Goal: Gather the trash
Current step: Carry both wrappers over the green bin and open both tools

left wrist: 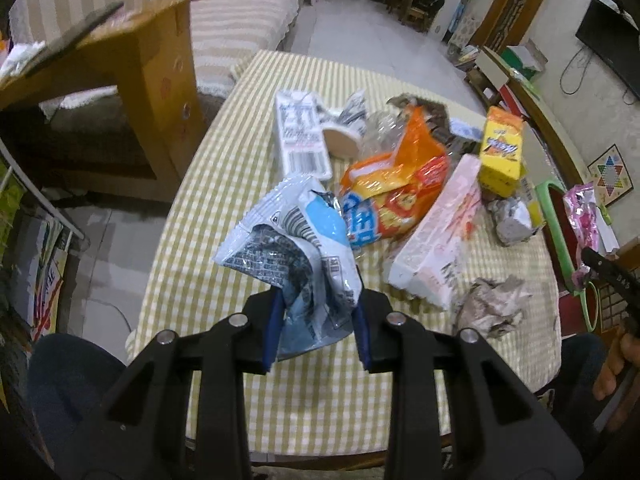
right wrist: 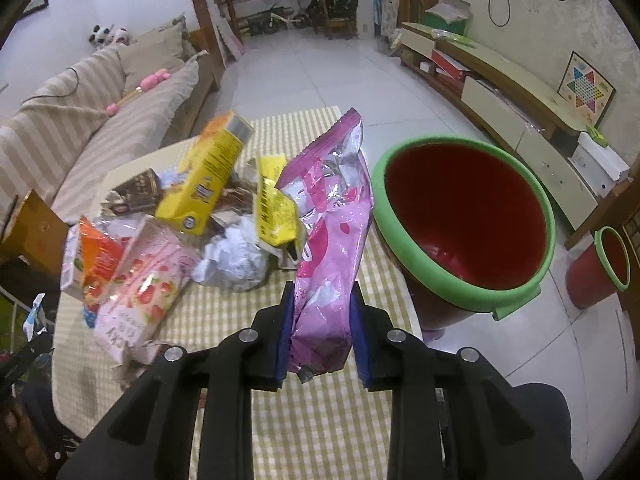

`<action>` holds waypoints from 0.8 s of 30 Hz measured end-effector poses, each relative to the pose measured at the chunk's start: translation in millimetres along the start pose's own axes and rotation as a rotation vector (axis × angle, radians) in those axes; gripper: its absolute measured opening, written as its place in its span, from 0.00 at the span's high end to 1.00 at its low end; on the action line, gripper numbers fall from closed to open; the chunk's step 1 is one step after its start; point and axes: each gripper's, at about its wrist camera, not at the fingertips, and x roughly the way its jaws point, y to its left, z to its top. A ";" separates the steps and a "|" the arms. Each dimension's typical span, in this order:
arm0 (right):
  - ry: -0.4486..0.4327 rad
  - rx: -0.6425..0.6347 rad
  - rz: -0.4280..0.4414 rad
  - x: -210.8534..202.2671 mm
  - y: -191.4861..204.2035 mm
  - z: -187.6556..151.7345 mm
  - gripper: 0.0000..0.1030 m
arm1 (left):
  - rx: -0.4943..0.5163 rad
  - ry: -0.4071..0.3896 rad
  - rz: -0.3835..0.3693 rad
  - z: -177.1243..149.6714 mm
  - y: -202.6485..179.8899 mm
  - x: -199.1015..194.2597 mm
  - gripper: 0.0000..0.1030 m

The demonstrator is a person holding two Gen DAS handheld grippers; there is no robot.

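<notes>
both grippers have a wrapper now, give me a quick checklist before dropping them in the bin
1. Left gripper clamped on the blue and white wrapper: ok, pads press it on both sides.
2. Right gripper clamped on the pink wrapper: ok.
3. Both wrappers lifted clear of the pile on the checked tablecloth: ok.
4. Red bin with green rim open and free to receive: ok, mouth faces up, little or nothing inside.
5. Pink wrapper over the bin mouth: not ok, it hangs left of the rim.
6. Left wrapper's path to the bin: cannot tell, only the bin's edge shows in the left view.
</notes>
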 end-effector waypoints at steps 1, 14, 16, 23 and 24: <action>-0.003 0.002 0.006 -2.2 -1.5 1.4 0.76 | 0.008 -0.007 -0.002 1.9 -3.7 -3.0 0.72; -0.064 0.082 -0.008 -28.9 -53.1 22.1 0.76 | 0.170 -0.075 -0.111 44.5 -98.8 -18.7 0.72; -0.072 0.102 -0.025 -31.1 -69.9 26.5 0.76 | 0.203 -0.077 -0.132 51.3 -118.0 -16.6 0.72; -0.090 0.171 -0.083 -33.9 -126.8 40.1 0.76 | 0.325 -0.071 -0.212 67.3 -193.3 -2.6 0.72; -0.091 0.181 -0.089 -33.9 -134.0 42.8 0.76 | 0.340 -0.068 -0.224 69.5 -203.7 0.0 0.72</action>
